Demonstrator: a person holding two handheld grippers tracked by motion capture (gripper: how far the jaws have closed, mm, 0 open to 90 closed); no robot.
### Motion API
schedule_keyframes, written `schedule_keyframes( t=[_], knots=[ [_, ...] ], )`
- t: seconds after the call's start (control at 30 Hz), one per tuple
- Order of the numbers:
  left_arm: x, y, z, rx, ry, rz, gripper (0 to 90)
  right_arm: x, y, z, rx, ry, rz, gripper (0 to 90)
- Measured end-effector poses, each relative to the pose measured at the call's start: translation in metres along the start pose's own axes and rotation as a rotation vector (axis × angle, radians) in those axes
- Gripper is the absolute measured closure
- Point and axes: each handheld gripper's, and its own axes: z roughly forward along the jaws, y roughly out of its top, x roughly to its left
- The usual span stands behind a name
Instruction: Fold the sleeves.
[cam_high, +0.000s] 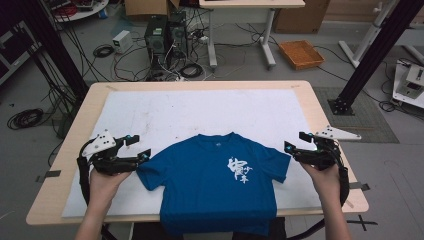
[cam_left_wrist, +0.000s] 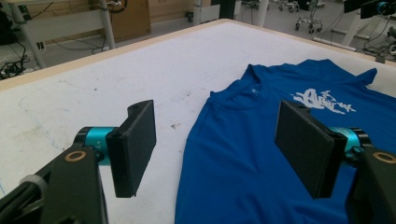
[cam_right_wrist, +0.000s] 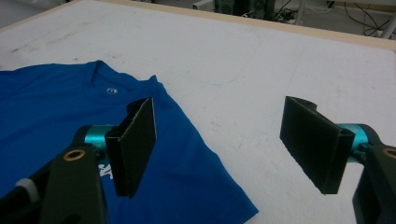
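Near the table's (cam_high: 320, 107) front edge, my fingers gape wide beside the blue shirt's (cam_high: 215, 185) sleeves; a shallow pinch could slip off the fabric

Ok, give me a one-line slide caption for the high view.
Blue T-shirt spread flat on the white mat, left gripper and right gripper open beside its sleeves.

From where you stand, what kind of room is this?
Most likely a lab or workshop, not a home. Loose cables and computer towers sit on the bare floor, metal frame posts flank the table, and a blue T-shirt lies on it.
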Motion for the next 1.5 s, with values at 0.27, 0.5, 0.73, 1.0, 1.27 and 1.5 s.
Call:
schedule_keyframes(
  t=[0.27, 0.5, 0.73, 1.0, 1.27, 1.5],
  knots=[
    [0.002, -0.001, 0.001, 0.017, 0.002, -0.008, 29.5, -0.001, 0.0, 0.001, 0.0, 0.001, 0.001, 26.6],
    [0.009, -0.007, -0.003, 0.032, 0.006, -0.055, 29.5, -0.002, 0.0, 0.001, -0.001, -0.001, 0.003, 26.6],
    [0.02, -0.019, -0.007, 0.084, 0.017, -0.149, 30.3, -0.001, 0.0, 0.004, -0.001, -0.002, 0.005, 26.6],
    [0.031, -0.039, -0.01, 0.148, 0.007, -0.277, 37.8, -0.001, 0.001, 0.007, 0.002, -0.003, 0.001, 26.6],
    [0.035, -0.048, -0.008, 0.215, -0.009, -0.345, 50.7, -0.002, 0.0, 0.007, 0.001, -0.009, 0.004, 26.6],
    [0.037, -0.055, 0.001, 0.292, -0.013, -0.417, 62.8, -0.001, 0.0, 0.007, 0.002, -0.011, 0.004, 26.6]
  ],
)
